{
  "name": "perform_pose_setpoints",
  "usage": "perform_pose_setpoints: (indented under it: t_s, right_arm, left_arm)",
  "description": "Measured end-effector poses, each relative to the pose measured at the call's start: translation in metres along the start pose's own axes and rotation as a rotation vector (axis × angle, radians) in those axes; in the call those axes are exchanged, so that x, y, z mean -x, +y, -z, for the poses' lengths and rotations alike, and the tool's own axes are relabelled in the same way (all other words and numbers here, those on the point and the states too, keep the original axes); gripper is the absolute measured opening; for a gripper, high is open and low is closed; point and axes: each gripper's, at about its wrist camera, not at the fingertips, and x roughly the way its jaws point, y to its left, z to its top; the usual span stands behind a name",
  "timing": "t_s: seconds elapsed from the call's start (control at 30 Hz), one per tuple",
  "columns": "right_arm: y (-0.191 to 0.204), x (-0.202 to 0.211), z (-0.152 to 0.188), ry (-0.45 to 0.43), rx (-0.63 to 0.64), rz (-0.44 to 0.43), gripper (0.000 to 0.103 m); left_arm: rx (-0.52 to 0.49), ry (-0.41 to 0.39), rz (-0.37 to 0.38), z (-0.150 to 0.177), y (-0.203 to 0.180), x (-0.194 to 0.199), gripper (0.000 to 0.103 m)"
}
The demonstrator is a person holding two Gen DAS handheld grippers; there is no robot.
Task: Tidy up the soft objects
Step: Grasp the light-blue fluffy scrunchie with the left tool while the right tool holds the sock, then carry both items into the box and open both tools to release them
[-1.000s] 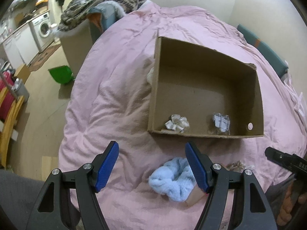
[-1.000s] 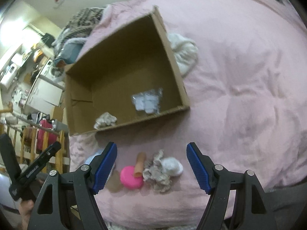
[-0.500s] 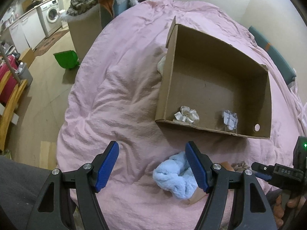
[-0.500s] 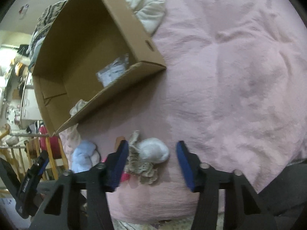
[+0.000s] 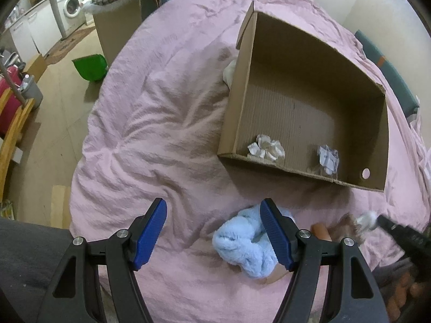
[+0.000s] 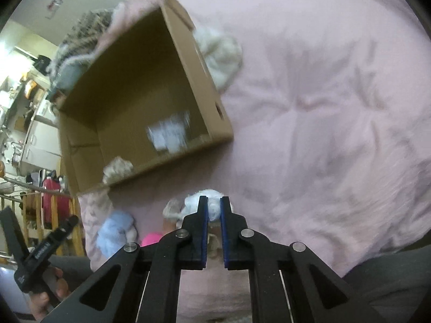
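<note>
Right gripper point(image 6: 214, 210), wide open a second ago, now clamping the white fluffy piece point(image 6: 207, 197) on the bed point(image 6: 323, 107) near the cardboard box point(image 6: 204, 86). Left gripper point(image 5: 212, 231) hanging released beside the blue fluffy item point(image 5: 242, 245). Likely lifting next toward the box.

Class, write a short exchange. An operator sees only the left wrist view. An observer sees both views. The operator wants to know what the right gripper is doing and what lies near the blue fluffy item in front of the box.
Operator: At my right edge I see only a blurred black tip. What is the right gripper doing?
Observer: Its jaws are shut on a white fluffy ball, just in front of the cardboard box.
Operator: Is anything near the blue fluffy item hidden from me?
Observer: Yes. A bright pink thing lies just right of it in the right wrist view, partly behind the gripper's frame.
</note>
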Motion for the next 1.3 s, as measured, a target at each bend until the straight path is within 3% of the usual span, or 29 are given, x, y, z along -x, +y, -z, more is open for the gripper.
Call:
perform_pose_setpoints:
  t_s: [0.13, 0.2, 0.27, 0.53, 0.7, 0.77, 0.83, 0.87, 0.93, 1.0, 1.3]
  right_arm:
    - [0.014, 0.028, -0.004, -0.13, 0.069, -0.017, 0.01]
    - [0.022, 0.034, -0.007, -0.162, 0.09, -0.068, 0.01]
    - [0.026, 0.034, -0.007, -0.155, 0.093, -0.126, 0.01]
    - [0.038, 0.015, -0.001, -0.093, 0.107, -0.143, 0.01]
    - [0.042, 0.01, 0.003, -0.075, 0.12, -0.143, 0.01]
    - [0.043, 0.01, 0.003, -0.071, 0.123, -0.144, 0.01]
    - [0.043, 0.008, 0.003, -0.065, 0.124, -0.146, 0.01]
    - [0.044, 0.007, 0.003, -0.062, 0.125, -0.146, 0.01]
    - [0.045, 0.006, 0.004, -0.054, 0.127, -0.145, 0.01]
    - [0.045, 0.005, 0.004, -0.05, 0.127, -0.147, 0.01]
    - [0.043, 0.01, 0.005, -0.058, 0.128, -0.16, 0.01]
  left_arm:
    - [-0.008, 0.037, 0.017, 0.002, -0.002, -0.007, 0.069]
    - [-0.014, 0.059, 0.024, 0.004, -0.004, -0.012, 0.071]
    - [-0.016, 0.095, 0.046, 0.006, -0.007, -0.019, 0.073]
    - [-0.103, 0.274, 0.105, 0.021, -0.037, -0.058, 0.075]
    - [-0.126, 0.28, 0.089, 0.024, -0.047, -0.068, 0.074]
    - [-0.126, 0.272, 0.098, 0.024, -0.049, -0.067, 0.067]
    - [-0.143, 0.293, 0.136, 0.025, -0.053, -0.067, 0.033]
    - [-0.159, 0.302, 0.135, 0.026, -0.058, -0.067, 0.033]
    - [-0.211, 0.261, 0.123, 0.027, -0.066, -0.058, 0.02]
    - [-0.215, 0.243, 0.127, 0.025, -0.066, -0.05, 0.015]
    - [-0.15, 0.083, 0.106, 0.016, -0.043, 0.007, 0.014]
